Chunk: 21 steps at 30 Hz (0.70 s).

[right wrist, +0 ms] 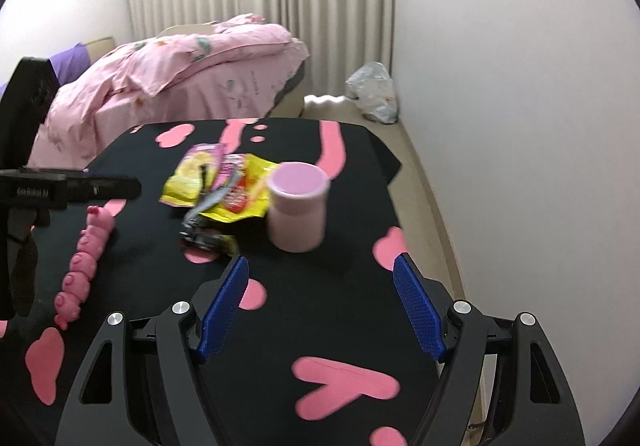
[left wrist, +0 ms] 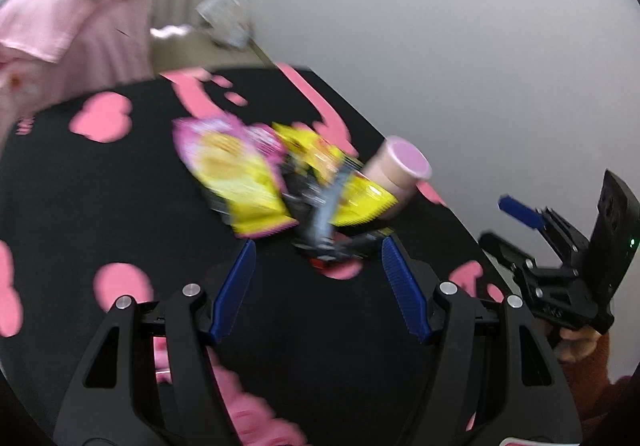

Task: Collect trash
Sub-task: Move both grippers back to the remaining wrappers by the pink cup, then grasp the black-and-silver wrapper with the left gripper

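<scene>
Left wrist view first: your left gripper (left wrist: pixel 316 258) has its jaws wide apart with nothing between them, and the pile of snack wrappers (left wrist: pixel 280 182) lies straight ahead of the tips on the black desk (left wrist: pixel 100 206) with its pink shapes. The dark crumpled wrapper (left wrist: pixel 324 234) at the near edge of the pile sits almost between the tips, so it looks like your closest pick. The picture is blurred, but I count two bright yellow wrappers, the left one edged in purple, plus that dark one, all overlapping. One pink cup (left wrist: pixel 400 170) touches the right end of the pile. Your right gripper (left wrist: pixel 520 222) shows at the right edge, beyond the desk's corner.

Right wrist view now: your right gripper (right wrist: pixel 320 270) is also spread open and empty. Here the wrappers (right wrist: pixel 220 186) lie ahead and left of the tips, the dark one (right wrist: pixel 204 236) nearest, just off the left jaw, running long towards the far side. The cup (right wrist: pixel 298 202) stands upright dead ahead, one only. One pink caterpillar toy (right wrist: pixel 82 266) lies far left, lengthwise. The left gripper's body (right wrist: pixel 68 186) pokes in beside it. By my read, the left hand is better lined up on the pile.
</scene>
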Tool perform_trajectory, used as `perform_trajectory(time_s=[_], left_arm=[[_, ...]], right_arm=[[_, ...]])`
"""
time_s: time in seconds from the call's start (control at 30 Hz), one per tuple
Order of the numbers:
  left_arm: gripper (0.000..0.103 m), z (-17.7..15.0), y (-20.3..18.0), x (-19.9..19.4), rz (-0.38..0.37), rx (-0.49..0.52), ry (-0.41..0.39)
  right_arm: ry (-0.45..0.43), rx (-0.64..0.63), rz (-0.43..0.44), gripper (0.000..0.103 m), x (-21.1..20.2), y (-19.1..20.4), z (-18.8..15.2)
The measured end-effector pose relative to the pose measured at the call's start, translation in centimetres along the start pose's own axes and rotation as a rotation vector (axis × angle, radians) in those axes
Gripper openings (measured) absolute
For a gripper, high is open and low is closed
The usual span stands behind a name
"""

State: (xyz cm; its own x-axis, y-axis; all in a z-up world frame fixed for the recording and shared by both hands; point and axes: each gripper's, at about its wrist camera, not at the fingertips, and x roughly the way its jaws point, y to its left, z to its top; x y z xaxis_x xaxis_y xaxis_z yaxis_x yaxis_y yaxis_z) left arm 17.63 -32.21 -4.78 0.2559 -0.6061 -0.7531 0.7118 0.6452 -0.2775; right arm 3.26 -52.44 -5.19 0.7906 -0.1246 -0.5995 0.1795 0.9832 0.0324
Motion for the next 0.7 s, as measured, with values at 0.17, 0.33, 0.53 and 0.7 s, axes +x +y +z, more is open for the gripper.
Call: perform_trajectory(time_s=[0.17,0.33,0.53,0.7], left_arm=[[0.057,0.6,-1.4,4.7,0.101,0.013,0.088],[0.024,1.1,-0.7,6.2,0.084,-0.069,0.141],[0.008,-0.9,-0.9,3.6,0.053,-0.062,0.127],[0.008,-1.5,-0.7,-0.8,0.069,-0.059,0.039]], right_arm=[[-0.01,0.087,0.008,0.071,-0.3,-2.7,-0.7],[0.002,0.09,0.018,0.071,0.0,-2.6,-1.0],[-0.002,0.075,0.056,0.071,0.2,-1.4,-0.8],[-0.008,0.053,0.095,0.071,0.6,0.3,-0.3]])
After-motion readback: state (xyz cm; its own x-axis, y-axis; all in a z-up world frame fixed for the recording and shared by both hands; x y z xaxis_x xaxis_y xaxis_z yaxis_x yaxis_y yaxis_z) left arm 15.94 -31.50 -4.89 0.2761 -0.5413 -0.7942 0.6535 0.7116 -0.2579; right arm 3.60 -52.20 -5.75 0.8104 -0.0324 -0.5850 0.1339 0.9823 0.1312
